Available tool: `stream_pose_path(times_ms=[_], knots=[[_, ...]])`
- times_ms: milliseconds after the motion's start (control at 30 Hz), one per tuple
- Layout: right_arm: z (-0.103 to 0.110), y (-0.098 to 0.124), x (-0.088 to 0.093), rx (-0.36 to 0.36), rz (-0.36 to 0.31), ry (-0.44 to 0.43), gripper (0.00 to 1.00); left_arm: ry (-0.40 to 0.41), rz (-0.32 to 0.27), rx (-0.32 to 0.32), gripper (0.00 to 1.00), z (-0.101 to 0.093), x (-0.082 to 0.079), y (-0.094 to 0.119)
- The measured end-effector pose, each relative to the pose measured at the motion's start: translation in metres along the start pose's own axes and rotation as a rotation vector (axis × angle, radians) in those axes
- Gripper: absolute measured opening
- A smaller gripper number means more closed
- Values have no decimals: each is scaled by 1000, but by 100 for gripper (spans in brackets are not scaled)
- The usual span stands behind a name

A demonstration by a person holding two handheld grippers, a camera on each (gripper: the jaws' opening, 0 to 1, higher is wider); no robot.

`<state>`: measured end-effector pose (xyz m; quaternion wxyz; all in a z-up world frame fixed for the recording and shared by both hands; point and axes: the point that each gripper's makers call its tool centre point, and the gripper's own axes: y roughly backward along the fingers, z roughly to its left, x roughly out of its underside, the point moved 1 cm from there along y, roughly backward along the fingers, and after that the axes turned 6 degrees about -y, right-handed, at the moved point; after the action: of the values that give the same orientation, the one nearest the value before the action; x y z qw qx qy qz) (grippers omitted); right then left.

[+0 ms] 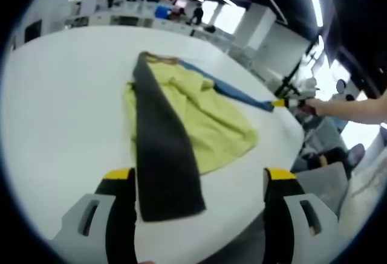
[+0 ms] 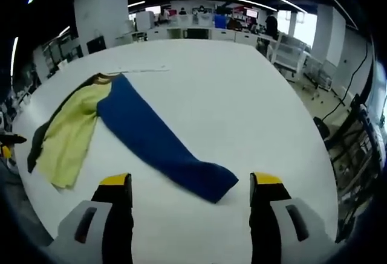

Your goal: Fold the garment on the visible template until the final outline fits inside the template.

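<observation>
Right gripper (image 2: 190, 194) is seen wide open and empty, as is left gripper (image 1: 199, 188); garment (image 2: 72, 128) lies on tabletop (image 2: 242, 107), its blue sleeve (image 2: 163, 146) stretched lengthwise toward right gripper, cuff end nearest

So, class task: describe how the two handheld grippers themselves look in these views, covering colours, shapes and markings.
Left gripper: two black fingers with yellow tips, backed by pale grey plastic housings with slot-shaped cut-outs. Right gripper: the same build, black fingers, yellow caps, grey slotted housings. No cables or printed markings can be made out.
</observation>
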<state>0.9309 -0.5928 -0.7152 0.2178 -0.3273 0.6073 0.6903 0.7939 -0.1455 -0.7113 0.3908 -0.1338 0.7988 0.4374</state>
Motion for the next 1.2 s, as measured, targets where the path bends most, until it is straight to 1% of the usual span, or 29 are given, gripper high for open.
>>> stream_pose_path(times_ms=[467, 667, 1067, 1200], knots=[[18, 10, -6, -32, -36, 0, 78, 3, -1, 8, 83, -3, 2, -3], [34, 16, -6, -54, -59, 5, 78, 6, 1, 12, 83, -5, 5, -3], [51, 26, -13, -84, -94, 6, 77, 8, -4, 13, 83, -5, 6, -1], [57, 30, -12, -93, -101, 6, 77, 10, -6, 12, 83, -5, 7, -1]])
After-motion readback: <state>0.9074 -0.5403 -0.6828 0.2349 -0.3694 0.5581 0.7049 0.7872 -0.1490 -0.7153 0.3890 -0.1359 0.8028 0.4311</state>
